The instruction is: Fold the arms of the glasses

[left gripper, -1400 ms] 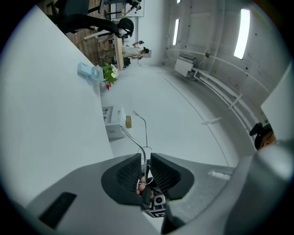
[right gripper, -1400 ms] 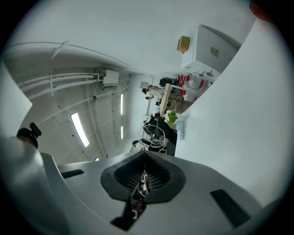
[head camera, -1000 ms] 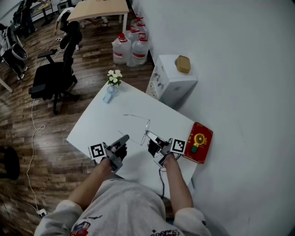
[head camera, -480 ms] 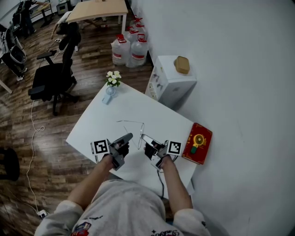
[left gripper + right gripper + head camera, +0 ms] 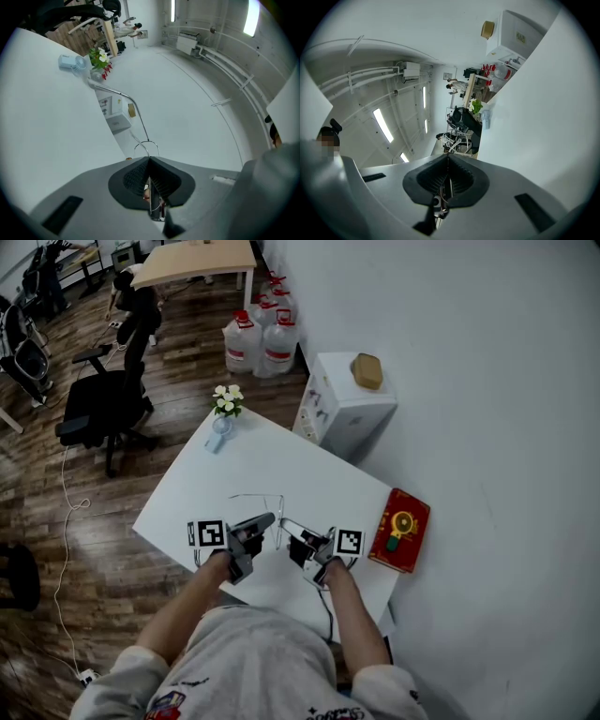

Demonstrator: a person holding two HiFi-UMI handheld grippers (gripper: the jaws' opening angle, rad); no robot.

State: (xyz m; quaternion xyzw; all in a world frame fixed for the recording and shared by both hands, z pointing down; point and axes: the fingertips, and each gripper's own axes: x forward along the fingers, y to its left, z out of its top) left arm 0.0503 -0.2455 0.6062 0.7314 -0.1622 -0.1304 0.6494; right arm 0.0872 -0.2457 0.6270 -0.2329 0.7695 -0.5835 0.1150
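The right gripper point(image 5: 285, 524), jaws clamped on the thin wire glasses point(image 5: 136, 114), holds them just over the white tabletop point(image 5: 192, 488). The left gripper point(image 5: 267, 518), jaws together and empty, points level, its tip just beside the glasses' frame. One unfolded arm stretches straight away from that tip.

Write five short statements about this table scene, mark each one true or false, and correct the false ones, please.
1. A red box lies at the table's right end. True.
2. The flowers stand on the white cabinet. False: they stand at the table's far corner.
3. The left tool has its jaws wide apart. False: they are together.
4. The glasses show just ahead of the left tool's tip. True.
5. A black office chair stands on the wood floor. True.
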